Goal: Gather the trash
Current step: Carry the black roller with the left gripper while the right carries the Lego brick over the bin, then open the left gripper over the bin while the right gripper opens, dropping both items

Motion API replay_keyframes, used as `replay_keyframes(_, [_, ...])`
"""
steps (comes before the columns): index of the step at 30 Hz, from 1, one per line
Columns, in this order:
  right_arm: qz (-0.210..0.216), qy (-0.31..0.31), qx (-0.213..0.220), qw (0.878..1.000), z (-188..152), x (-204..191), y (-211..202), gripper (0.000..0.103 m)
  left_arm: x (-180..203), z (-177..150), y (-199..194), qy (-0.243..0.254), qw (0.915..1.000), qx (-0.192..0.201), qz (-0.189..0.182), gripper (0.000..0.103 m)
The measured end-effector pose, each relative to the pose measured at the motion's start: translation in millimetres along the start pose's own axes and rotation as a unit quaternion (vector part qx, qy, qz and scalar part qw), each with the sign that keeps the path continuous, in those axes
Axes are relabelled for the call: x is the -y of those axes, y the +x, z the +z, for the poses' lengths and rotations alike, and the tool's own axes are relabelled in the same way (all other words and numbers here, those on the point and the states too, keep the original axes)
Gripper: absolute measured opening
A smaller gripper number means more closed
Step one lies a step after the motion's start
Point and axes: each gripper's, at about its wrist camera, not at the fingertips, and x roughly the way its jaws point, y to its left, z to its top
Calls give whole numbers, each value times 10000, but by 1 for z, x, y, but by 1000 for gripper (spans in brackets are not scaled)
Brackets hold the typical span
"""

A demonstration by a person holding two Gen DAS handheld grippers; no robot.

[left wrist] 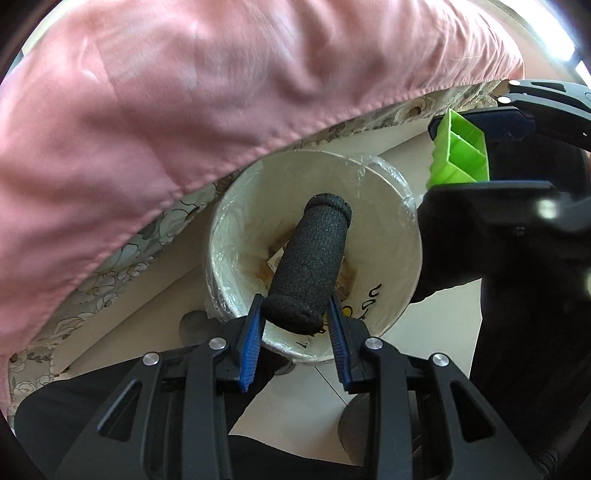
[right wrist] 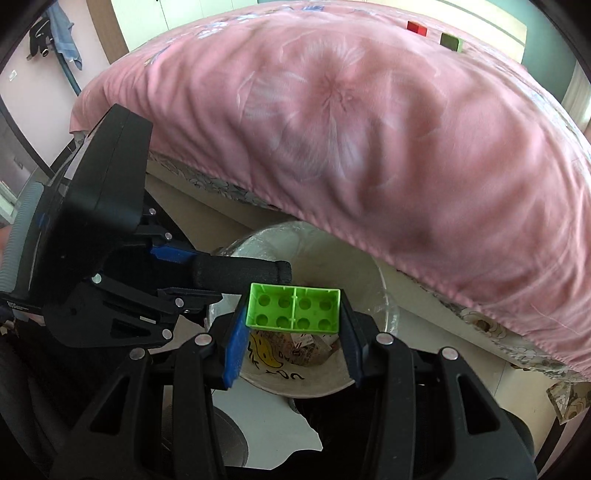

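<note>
The left tool [left wrist: 295, 317] is closed on one end of a black foam tube [left wrist: 308, 264], which points down into the mouth of a white bin [left wrist: 384, 258] lined with clear plastic. The right tool [right wrist: 293, 319] pinches a green block [right wrist: 294, 308] across its short ends, hollow underside toward the camera, and hangs just above the bin [right wrist: 317, 384] too.

Both pieces look ready to drop. My advice: open each tool only once its piece is well inside the rim, since the tube is long and could tip over the edge if let go high or slanted. The two tools sit close together, so releasing one at a time should keep them from knocking. The block is light and hard and may bounce; a low release suits it.

The bin holds paper scraps and stands on a pale tiled floor [right wrist: 273, 421], hard against a bed [right wrist: 332, 129] covered in pink sheeting. On the bed's far side lie a red block [right wrist: 416, 28] and another green one [right wrist: 450, 41], probably still to collect.
</note>
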Motion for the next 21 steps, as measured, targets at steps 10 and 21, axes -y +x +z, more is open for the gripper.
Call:
replay_keyframes(10, [107, 47, -471, 9988, 3, 3, 46, 45, 2, 8, 43, -45, 9987, -474, -203, 37])
replay_keyframes(21, [251, 116, -788, 9965, 11, 12, 77, 45, -9, 13, 79, -179, 9959, -803, -379, 37])
